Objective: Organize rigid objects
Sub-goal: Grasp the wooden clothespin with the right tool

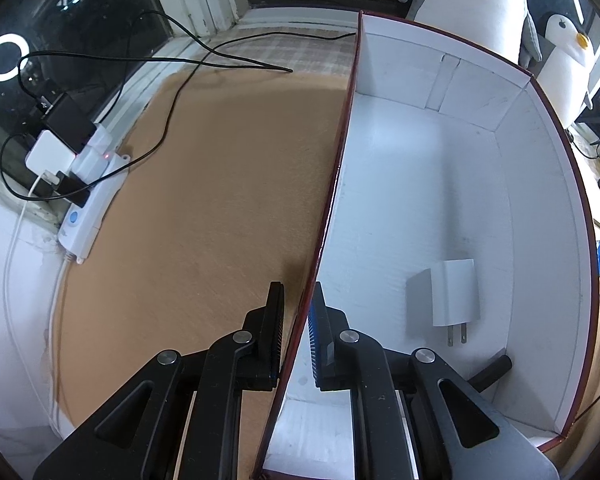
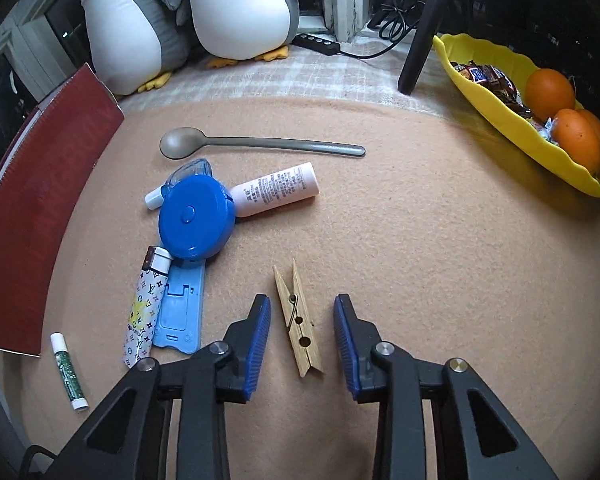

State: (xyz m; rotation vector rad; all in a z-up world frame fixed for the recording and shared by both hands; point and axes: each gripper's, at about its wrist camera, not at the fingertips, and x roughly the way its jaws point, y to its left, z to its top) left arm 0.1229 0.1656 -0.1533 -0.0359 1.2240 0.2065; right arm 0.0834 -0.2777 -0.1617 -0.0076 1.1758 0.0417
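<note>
1. The wooden clothespin (image 2: 298, 322) lies flat on the tan felt mat (image 2: 420, 260), between the two blue pads of the right gripper (image 2: 302, 338). The jaws stand partly open, a gap on either side of the peg, gripping nothing; they seem set to close on it.
2. Just to the left lies the rest of the clutter: a blue folding stand (image 2: 180, 312), a patterned lighter (image 2: 144, 312), a round blue case (image 2: 196, 218), a pink tube (image 2: 276, 192), a grey spoon (image 2: 252, 145) and a lip balm (image 2: 69, 372) further left.
3. The red-sided box (image 1: 440, 184) sits at the mat's left; the left gripper (image 1: 296, 316) is clamped on its side wall, one finger outside and one inside, probably to steady it for drops.
4. Inside the box a white charger plug (image 1: 454, 296) already lies on the floor, so sorting looks barely begun.
</note>
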